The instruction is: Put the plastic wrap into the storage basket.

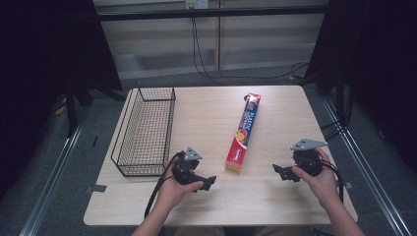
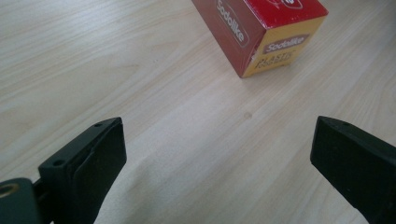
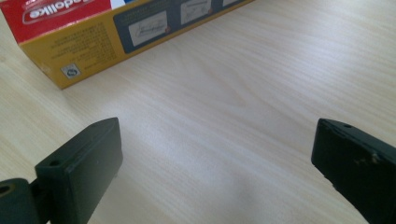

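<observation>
Item: I note one long red-and-yellow cardboard wrap box (image 1: 244,132), long axis near-to-far across the pale wooden table (image 1: 206,206), its near end between my empty, spread left gripper (image 1: 209,183) and right gripper (image 1: 280,172), left nearer.

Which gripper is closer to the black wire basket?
The left gripper, just past the black wire basket's near corner; the right gripper is beyond the red-and-yellow wrap box.

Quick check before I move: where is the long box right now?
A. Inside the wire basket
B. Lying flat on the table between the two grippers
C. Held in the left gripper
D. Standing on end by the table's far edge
B: the box lies flat on the table, between the open left gripper and open right gripper, outside the basket.
</observation>
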`<state>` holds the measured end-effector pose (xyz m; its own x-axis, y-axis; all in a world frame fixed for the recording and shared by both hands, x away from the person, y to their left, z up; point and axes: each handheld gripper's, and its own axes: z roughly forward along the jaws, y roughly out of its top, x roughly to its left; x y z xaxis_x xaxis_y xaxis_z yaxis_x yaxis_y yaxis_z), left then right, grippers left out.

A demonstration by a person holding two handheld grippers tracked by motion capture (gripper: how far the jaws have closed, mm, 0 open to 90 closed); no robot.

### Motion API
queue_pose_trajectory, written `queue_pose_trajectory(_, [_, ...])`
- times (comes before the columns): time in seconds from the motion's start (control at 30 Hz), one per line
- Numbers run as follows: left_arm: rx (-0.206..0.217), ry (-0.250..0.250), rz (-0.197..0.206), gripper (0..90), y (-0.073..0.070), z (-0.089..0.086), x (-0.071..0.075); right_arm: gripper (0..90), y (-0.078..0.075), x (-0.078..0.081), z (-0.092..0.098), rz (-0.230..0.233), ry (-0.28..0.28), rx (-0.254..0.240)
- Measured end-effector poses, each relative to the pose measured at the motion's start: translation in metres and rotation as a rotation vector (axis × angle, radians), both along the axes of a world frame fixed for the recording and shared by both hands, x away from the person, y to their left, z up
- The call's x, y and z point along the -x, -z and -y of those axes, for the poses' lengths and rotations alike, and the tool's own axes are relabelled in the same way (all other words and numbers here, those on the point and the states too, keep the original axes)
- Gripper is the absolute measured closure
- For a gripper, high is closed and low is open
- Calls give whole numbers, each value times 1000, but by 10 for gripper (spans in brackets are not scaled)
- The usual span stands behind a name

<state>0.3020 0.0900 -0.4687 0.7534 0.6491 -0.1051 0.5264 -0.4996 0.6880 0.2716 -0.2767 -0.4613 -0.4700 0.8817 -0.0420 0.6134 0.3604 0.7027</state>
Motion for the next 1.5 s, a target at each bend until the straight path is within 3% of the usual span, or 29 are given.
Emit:
queue_pose_trajectory(0.07, [0,6,-21,35,-5,3,-4,20,2,3,1,-6,5,6])
queue_pose_trajectory(0.17, [-32,12,-25,24,-12,7,-11,19,5,7,4,-22,-8,-3])
queue_pose_trajectory(0.33, [-3,5,-82,5,-21,12,-22,21,7,9,11,-48,0,12])
queue_pose_trajectory(0.37, [-21,2,-75,4,-23,13,-25,22,6,8,12,-42,7,4])
queue_pose_trajectory(0.53, [-12,-24,-108,10,-27,21,-34,22,5,7,12,-32,10,-6])
queue_pose_trajectory(0.67, [0,-36,-109,29,-35,27,-40,27,6,5,11,-28,-5,23])
queue_pose_trajectory(0.77, [3,-35,-105,58,-40,33,-46,26,6,6,14,-44,-2,-21])
queue_pose_trajectory(0.9, [23,-62,-98,78,-44,40,-54,29,5,7,15,-53,17,-29])
queue_pose_trajectory(1.0, [31,-54,-96,111,-47,47,-60,28,4,7,15,-44,18,-32])
queue_pose_trajectory(1.1, [8,-56,-96,111,-50,55,-65,29,3,7,17,-42,19,-34])
queue_pose_trajectory(1.23, [14,-47,-95,109,-55,64,-73,29,1,7,17,-37,30,-36])
queue_pose_trajectory(1.5, [48,-72,-99,117,-53,83,-85,29,-1,7,18,-25,37,-45])
